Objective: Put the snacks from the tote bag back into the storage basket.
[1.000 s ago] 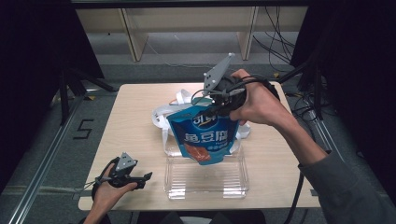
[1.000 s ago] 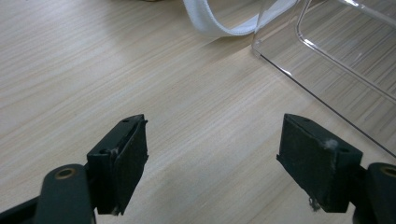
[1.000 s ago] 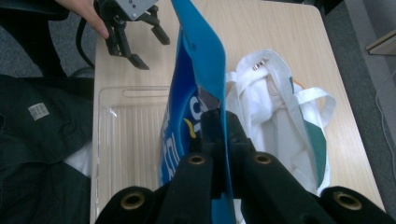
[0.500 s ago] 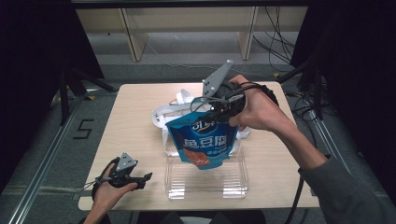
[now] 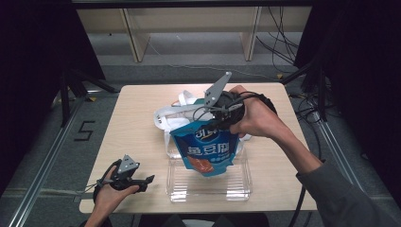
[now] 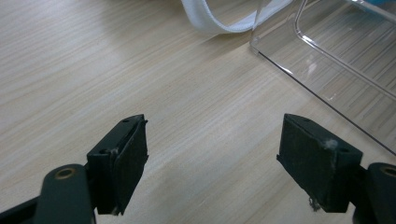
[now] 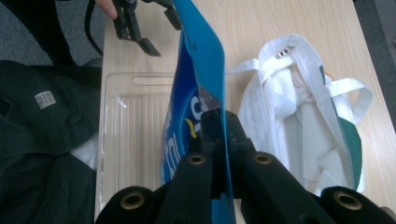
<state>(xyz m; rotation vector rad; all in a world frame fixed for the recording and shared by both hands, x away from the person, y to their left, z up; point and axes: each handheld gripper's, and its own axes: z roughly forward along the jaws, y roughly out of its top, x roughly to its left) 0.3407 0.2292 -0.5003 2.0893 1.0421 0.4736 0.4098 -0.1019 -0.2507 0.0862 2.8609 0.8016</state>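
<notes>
High view: right tool (image 5: 213,124) gripping blue pouch (image 5: 205,150).

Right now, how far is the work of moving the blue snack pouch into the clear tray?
Done: the blue pouch is out of the white bag. In hand: the right gripper is shut on the pouch's top edge and holds it hanging over the clear tray. The left gripper rests open on the table. Left: set the pouch in the tray and let go.

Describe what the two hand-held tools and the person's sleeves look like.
Both tools, the left tool and the right tool, are black with two flat rectangular pads, each topped by a grey three-cornered plate and trailing a black cable. The right arm wears a dark grey sleeve.
</notes>
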